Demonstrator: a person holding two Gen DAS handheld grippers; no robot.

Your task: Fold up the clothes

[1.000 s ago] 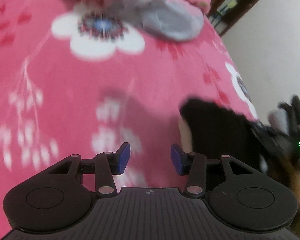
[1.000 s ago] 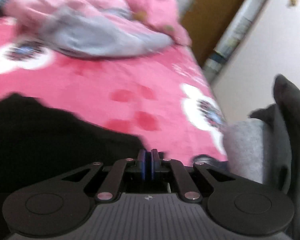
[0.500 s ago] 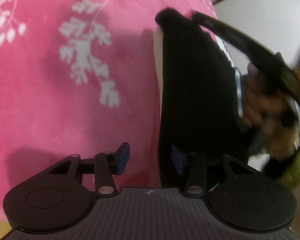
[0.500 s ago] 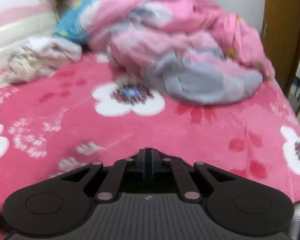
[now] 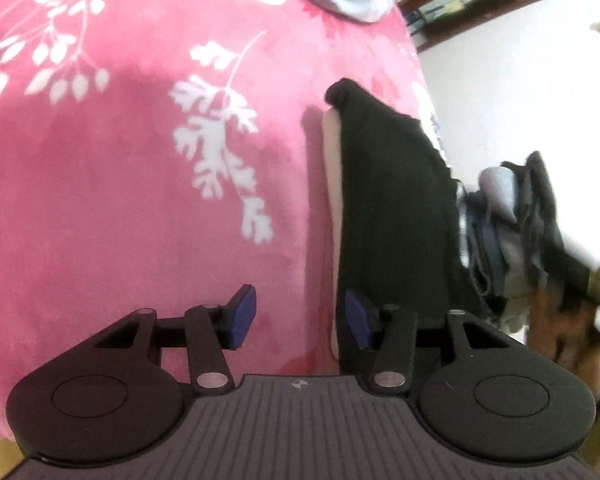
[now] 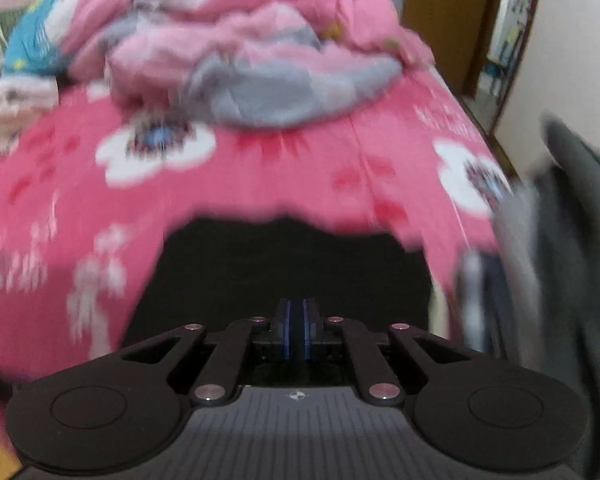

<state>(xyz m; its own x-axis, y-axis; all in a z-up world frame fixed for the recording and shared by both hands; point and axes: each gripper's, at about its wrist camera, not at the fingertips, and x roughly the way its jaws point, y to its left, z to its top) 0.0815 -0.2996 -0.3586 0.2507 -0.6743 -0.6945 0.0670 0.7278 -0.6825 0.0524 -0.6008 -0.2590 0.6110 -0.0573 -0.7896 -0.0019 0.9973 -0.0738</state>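
Observation:
A black garment [image 5: 392, 208] lies folded on the pink flowered bedspread [image 5: 140, 184], with a pale lining edge showing along its left side. My left gripper [image 5: 296, 316] is open and empty, hovering just above the garment's near left edge. In the right wrist view the same black garment [image 6: 292, 264] lies flat right in front of my right gripper [image 6: 295, 320], whose blue pads are pressed together with nothing visible between them.
A heap of pink and grey bedding [image 6: 260, 60] covers the far end of the bed. A pile of grey and dark clothes [image 5: 516, 224] sits off the bed's right side; it also shows in the right wrist view [image 6: 560, 240]. A wooden door [image 6: 440, 20] stands beyond.
The right gripper has swung down so the black garment fills its near view. The left gripper shifted slightly; the right hand and tool have left its view.

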